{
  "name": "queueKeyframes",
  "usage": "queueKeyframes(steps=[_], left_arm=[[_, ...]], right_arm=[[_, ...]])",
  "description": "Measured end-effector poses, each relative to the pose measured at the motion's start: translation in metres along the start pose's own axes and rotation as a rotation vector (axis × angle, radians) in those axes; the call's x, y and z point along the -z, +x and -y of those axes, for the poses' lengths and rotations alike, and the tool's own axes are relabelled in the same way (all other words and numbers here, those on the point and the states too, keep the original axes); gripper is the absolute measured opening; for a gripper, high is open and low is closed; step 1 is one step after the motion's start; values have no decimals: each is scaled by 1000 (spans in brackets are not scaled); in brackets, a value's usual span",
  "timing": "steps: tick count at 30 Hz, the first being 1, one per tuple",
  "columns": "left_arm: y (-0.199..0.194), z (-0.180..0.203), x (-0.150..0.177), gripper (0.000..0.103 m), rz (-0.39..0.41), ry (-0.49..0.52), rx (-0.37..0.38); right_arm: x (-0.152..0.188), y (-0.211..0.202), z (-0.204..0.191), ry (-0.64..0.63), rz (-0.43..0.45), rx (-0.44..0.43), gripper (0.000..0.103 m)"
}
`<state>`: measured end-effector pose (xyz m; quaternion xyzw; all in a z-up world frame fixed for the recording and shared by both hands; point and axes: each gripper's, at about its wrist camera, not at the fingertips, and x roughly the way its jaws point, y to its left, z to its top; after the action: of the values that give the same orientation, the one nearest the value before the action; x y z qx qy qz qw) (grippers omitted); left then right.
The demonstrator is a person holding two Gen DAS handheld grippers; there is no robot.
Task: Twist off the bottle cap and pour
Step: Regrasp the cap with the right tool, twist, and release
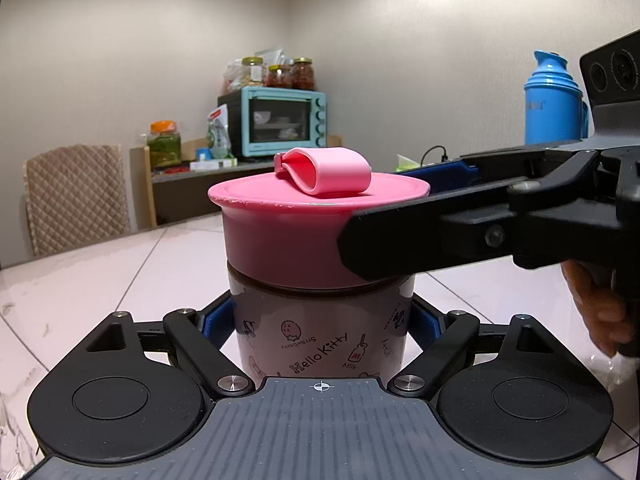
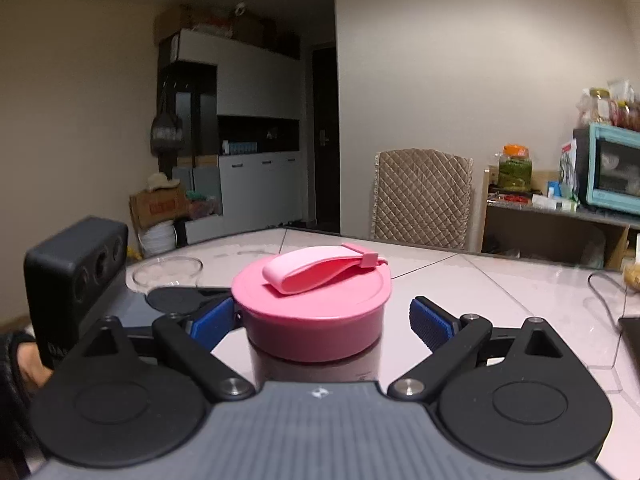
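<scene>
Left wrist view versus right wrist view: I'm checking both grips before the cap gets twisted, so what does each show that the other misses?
Only the left wrist view shows the left gripper clamped on the bottle's printed body, plus a blue thermos. Only the right wrist view shows the right gripper open, one pad beside the cap, the other apart, plus a glass dish. Both show the pink cap still on.

Pink-capped cartoon-printed bottle, upright on the white tiled table

The wide round pink screw cap [image 1: 280, 236] with its pale pink looped strap [image 1: 326, 174] sits on the white cylindrical bottle [image 1: 320, 340], closed and level, away from the table's [image 1: 100, 276] far edge.
</scene>
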<state>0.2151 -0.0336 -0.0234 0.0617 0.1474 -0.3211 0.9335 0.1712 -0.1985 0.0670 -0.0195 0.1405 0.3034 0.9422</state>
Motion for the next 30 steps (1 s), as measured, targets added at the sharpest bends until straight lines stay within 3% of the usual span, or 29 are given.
queueKeyframes(steps=[16,30], left_arm=[[0,0,0,90,0,0,0],[0,-1,0,90,0,-1,0]], right_arm=[[3,25,-21,22,11,116,94],[8,27,-26,25,8,132,85]])
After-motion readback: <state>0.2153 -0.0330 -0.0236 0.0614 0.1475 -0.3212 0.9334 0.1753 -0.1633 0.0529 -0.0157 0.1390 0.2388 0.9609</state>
